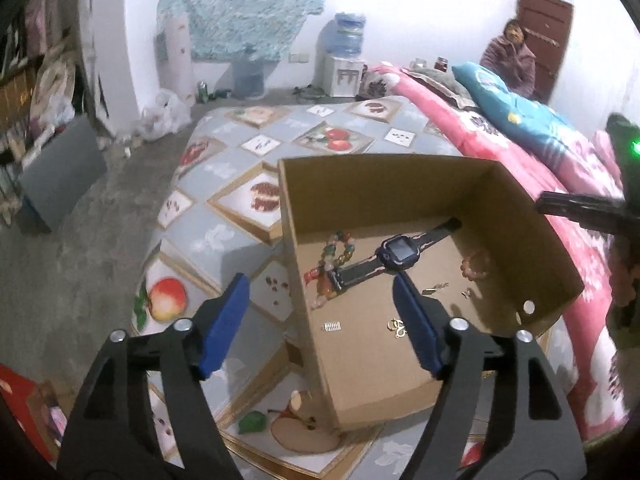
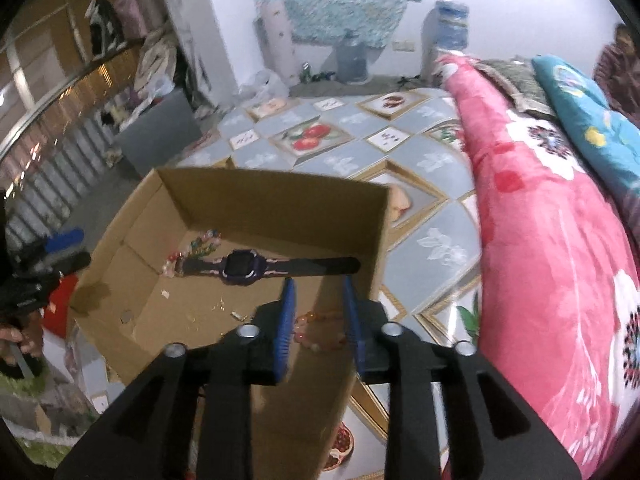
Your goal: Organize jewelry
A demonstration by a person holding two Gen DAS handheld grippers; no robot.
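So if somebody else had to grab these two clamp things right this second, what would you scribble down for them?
Left gripper: open, empty, straddling the cardboard box's left wall.
Right gripper: open, empty, poised above the orange bead bracelet by the box's right wall.
In the box: smartwatch lying flat, multicolour bead bracelet under its strap end, gold rings, a small silver clip, and tiny gold pieces loose on the floor.
Done: the jewelry is gathered in the box.
Left: nothing looks sorted yet; the orange bracelet is probably the next pick.
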